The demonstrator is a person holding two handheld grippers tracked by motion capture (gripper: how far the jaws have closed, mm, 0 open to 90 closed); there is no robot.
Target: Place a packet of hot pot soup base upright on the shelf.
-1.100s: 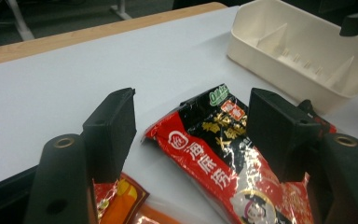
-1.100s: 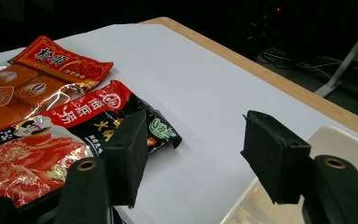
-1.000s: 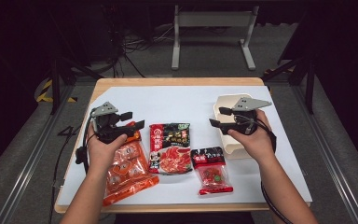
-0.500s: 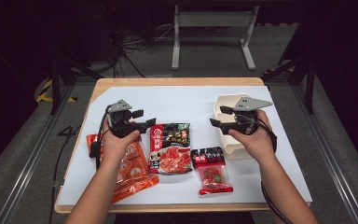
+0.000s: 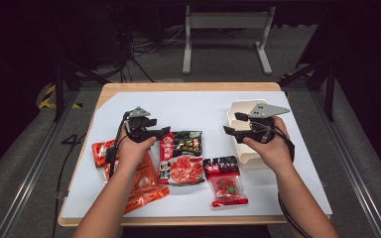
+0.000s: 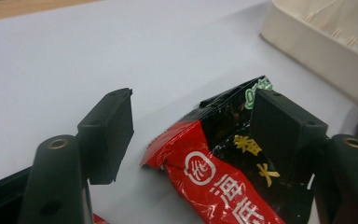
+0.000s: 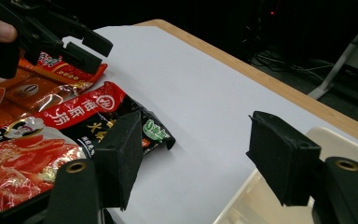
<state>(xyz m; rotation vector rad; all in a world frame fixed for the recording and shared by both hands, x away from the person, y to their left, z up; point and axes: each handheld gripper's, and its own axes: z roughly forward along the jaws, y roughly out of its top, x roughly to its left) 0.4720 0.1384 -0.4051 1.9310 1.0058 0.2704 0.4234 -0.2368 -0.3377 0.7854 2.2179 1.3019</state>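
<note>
Reaching toward the black-and-red packet [image 5: 181, 156] in the middle of the table, the left claw [image 5: 164, 133] is standing open at its far left corner, not gripping yet. The right claw [image 5: 226, 131] is waiting open over the cream tray [image 5: 238, 111] at the right. Nothing is packed: four packets are lying out, one tray.
</note>
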